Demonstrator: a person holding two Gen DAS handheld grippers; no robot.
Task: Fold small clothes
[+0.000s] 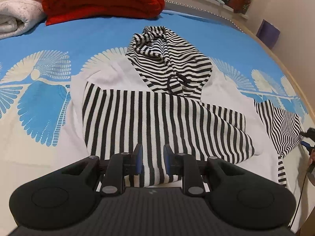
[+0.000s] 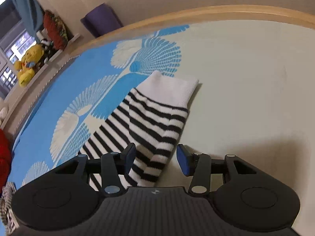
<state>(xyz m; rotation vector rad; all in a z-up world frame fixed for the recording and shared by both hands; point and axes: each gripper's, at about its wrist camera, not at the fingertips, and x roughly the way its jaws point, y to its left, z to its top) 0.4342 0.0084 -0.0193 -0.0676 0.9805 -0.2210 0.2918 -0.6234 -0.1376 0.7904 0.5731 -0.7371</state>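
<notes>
On blue bedspread (image 1: 98, 37): striped top (image 1: 157, 114); red blanket (image 1: 102, 0).

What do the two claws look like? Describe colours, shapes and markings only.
Both match. The left claw and right claw each have two black fingers faced with blue pads, driven by black link arms with silver pivot pins. Behind sits a ribbed dark grey body with a small logo, flanked by rounded black lobes with circular recesses.

Black-and-white striped hooded top (image 1: 157, 114), rumpled, partly folded, hood up, on the bedspread (image 1: 98, 37)
</notes>
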